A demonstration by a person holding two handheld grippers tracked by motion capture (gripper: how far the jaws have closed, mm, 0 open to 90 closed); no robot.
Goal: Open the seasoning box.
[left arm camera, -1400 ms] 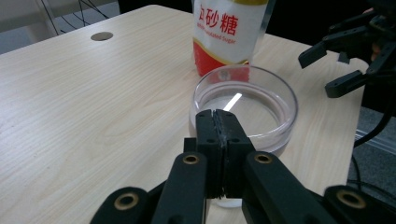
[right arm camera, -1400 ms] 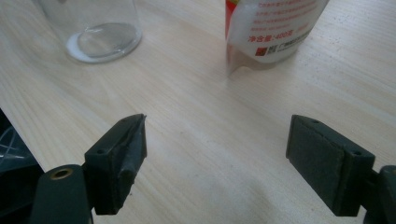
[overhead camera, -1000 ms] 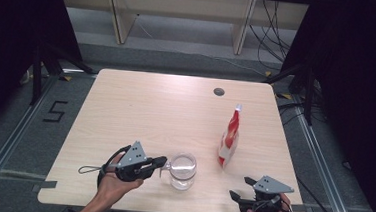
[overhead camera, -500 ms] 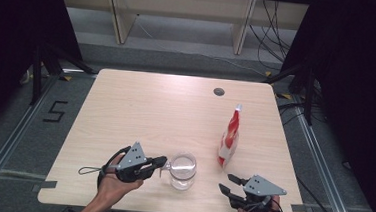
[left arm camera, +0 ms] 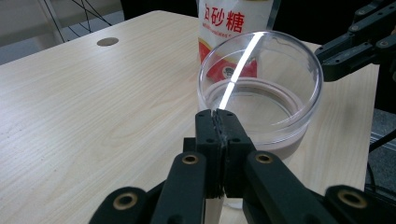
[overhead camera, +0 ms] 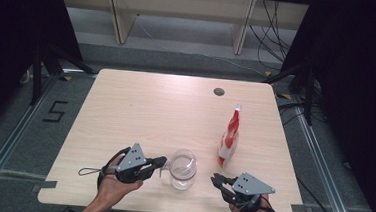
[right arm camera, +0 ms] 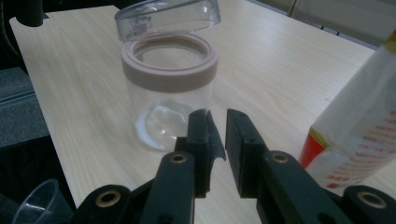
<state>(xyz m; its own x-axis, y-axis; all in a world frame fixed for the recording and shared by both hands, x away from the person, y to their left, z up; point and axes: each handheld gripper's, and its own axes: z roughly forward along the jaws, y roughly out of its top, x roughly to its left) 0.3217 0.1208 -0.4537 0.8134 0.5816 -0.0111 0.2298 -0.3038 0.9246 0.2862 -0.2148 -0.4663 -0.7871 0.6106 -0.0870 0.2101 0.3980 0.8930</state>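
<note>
A clear jar (overhead camera: 181, 171) with a pinkish collar (right arm camera: 170, 65) stands near the table's front edge, its hinged clear lid (right arm camera: 168, 16) flipped up. My left gripper (overhead camera: 161, 162) comes at it from the left and is shut on the lid's rim (left arm camera: 220, 116). My right gripper (overhead camera: 216, 178) hovers just right of the jar, pointing at it. Its jaws (right arm camera: 217, 116) have just been closing to a narrow gap with nothing between them. A red-and-white sugar bag (overhead camera: 230, 136) stands upright behind and to the right of the jar.
The wooden table (overhead camera: 150, 113) has a round cable hole (overhead camera: 219, 92) at the back right. A small clear plastic cup (right arm camera: 37, 200) shows below the table's edge in the right gripper view. Black curtains and metal rails flank the table.
My right gripper has moved left toward the jar and its jaws have gone from wide apart to nearly together. The left gripper, jar and bag have stayed put.
</note>
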